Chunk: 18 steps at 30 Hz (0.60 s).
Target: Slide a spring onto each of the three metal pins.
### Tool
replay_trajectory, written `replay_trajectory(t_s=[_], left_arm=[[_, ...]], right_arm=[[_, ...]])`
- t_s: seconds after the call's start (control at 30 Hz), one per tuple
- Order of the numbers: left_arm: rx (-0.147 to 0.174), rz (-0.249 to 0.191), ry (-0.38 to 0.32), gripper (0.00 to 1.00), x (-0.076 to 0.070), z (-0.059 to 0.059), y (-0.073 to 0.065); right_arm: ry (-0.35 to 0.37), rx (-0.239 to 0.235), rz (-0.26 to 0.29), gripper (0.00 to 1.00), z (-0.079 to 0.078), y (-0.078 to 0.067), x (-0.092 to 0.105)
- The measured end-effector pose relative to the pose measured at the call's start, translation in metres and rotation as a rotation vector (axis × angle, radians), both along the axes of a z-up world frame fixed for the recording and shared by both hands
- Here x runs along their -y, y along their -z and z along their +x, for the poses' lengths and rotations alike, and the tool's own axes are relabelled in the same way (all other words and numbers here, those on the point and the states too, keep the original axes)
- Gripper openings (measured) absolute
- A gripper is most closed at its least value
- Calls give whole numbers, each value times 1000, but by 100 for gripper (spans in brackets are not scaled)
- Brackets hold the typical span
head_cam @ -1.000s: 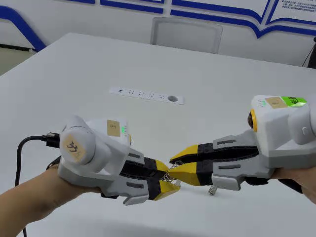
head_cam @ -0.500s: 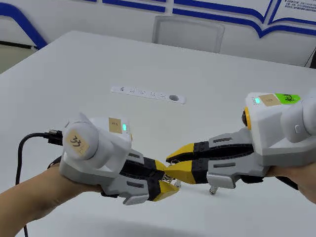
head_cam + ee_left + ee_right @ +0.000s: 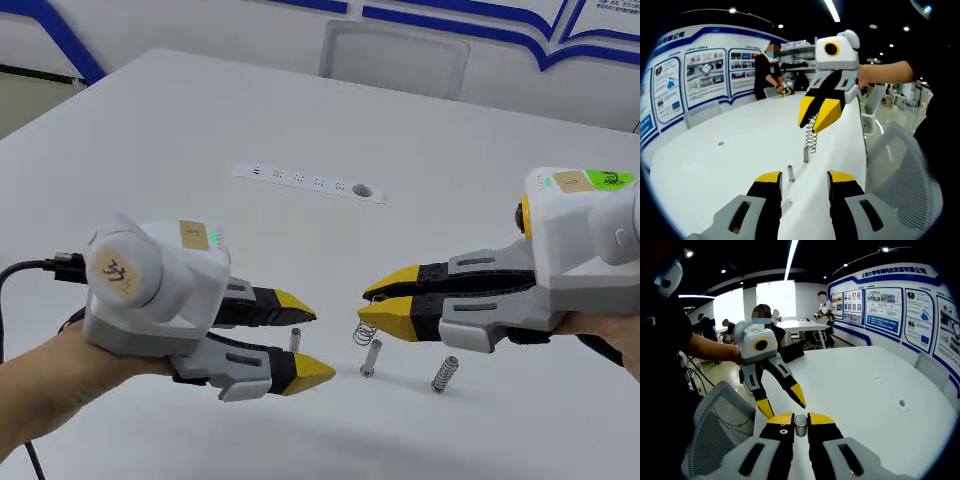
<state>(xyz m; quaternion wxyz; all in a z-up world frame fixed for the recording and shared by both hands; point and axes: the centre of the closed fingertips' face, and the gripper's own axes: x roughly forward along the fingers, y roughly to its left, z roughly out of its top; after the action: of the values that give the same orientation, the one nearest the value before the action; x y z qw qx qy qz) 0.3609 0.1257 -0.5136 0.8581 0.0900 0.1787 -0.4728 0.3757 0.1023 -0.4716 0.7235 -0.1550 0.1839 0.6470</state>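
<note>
The right tongs (image 3: 364, 304) pinch a coiled wire spring (image 3: 365, 333) by its top, and it dangles close by a short, smooth metal pin (image 3: 370, 357) on the glossy white worktop (image 3: 200, 150). The left tongs (image 3: 310, 345) gape wide, holding nothing, beside a second pin (image 3: 295, 340). A second spring (image 3: 444, 373) stands tilted, off right.

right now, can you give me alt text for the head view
The right claw holds a spring just above a pin on a white table. The left claw faces it, open, beside another pin; a second spring stands to the right.
</note>
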Motion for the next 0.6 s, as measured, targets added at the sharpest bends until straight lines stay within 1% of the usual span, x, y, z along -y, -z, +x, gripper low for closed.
replay_trajectory(t_s=[0.03, 0.1, 0.13, 0.23, 0.3, 0.37, 0.43, 0.47, 0.5, 0.53, 0.6], left_arm=[[2, -2, -9, 38, -3, 2, -2], [3, -3, -23, 38, -8, 4, -3], [-3, 0, -42, 38, -13, 6, -3], [1, -1, -73, 39, -25, 11, -4], [-3, -13, -94, 41, -31, 13, -5], [-8, -13, -108, 44, -36, 14, -4], [-12, -4, -116, 46, -40, 15, -3], [-24, -1, -123, 46, -42, 15, -1], [-32, -2, -126, 48, -43, 14, -1], [-36, -4, -130, 51, -44, 14, -1], [-37, -1, -138, 55, -45, 15, 0]], right_arm=[[27, 10, -7, 11, 7, 2, 3], [58, 2, -5, 10, 16, 3, 5], [82, 5, -2, 10, 23, 4, 7], [121, 5, -19, 11, 35, 9, 12], [145, -4, -26, 11, 43, 14, 14], [174, -20, -39, 11, 49, 22, 17], [183, -24, -47, 11, 52, 28, 18], [195, -38, -50, 11, 53, 33, 18], [193, -36, -57, 11, 54, 37, 17], [201, -44, -65, 11, 55, 43, 17], [200, -38, -87, 11, 57, 52, 17]])
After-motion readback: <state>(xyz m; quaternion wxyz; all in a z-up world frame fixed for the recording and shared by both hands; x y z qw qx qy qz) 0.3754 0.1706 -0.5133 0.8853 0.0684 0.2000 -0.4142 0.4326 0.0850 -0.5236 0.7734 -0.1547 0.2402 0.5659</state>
